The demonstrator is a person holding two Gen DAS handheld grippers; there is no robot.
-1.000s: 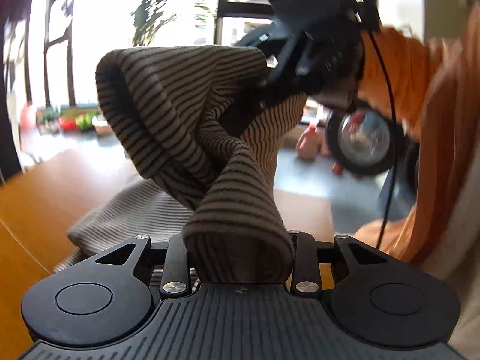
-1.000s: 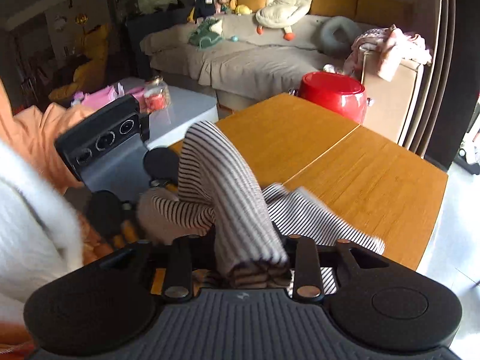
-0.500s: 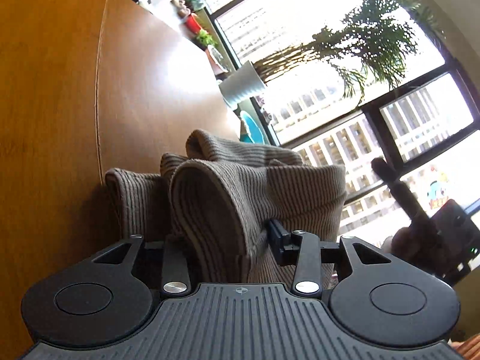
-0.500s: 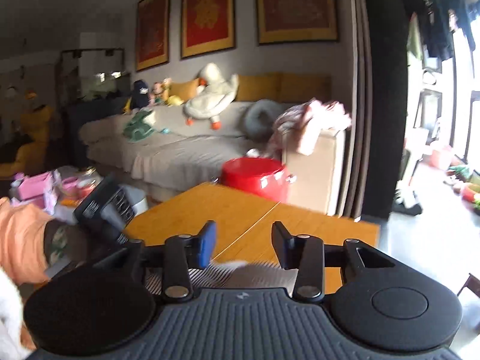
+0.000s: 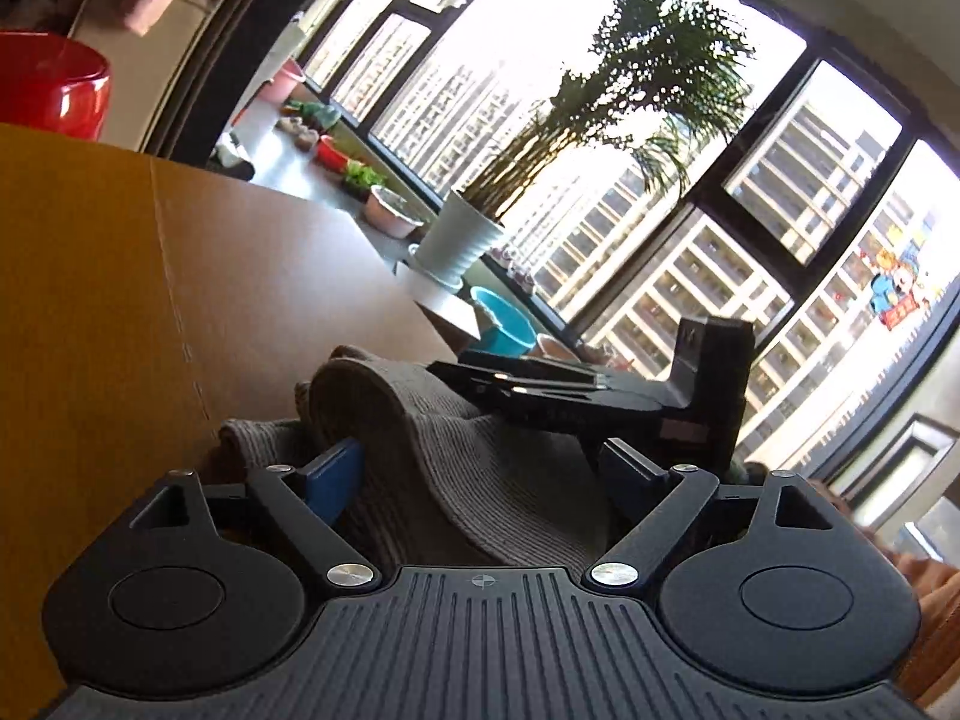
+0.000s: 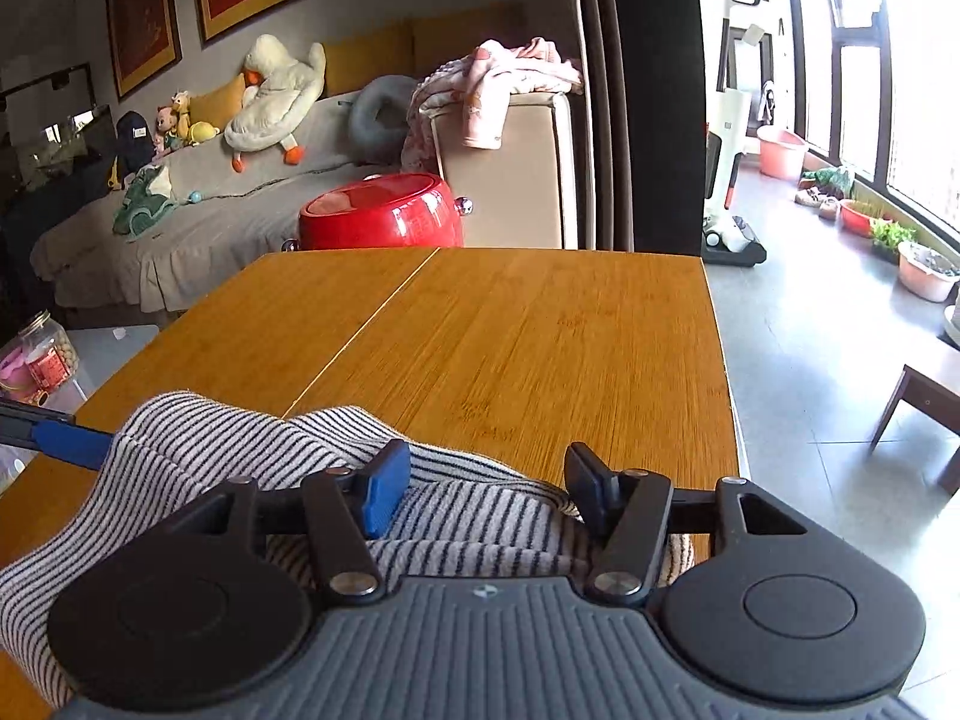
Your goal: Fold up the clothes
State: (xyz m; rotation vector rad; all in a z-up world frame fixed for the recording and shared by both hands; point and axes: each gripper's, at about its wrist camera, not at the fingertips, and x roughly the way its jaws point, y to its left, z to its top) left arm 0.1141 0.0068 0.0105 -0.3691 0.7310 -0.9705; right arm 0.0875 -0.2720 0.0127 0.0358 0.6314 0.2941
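Table [image 6: 540, 324]: wooden top, bare beyond the near edge, where the work lies.
Striped garment [image 6: 288, 468]: bunched and doubled over at that edge; long axis seems to run side to side between the tools, though the heap hides its ends.
Right gripper [image 6: 489, 486]: jaws wide, holding nothing, low over the cloth.
Left gripper [image 5: 480, 468]: likewise spread, cloth lying loose between, apparently let go.
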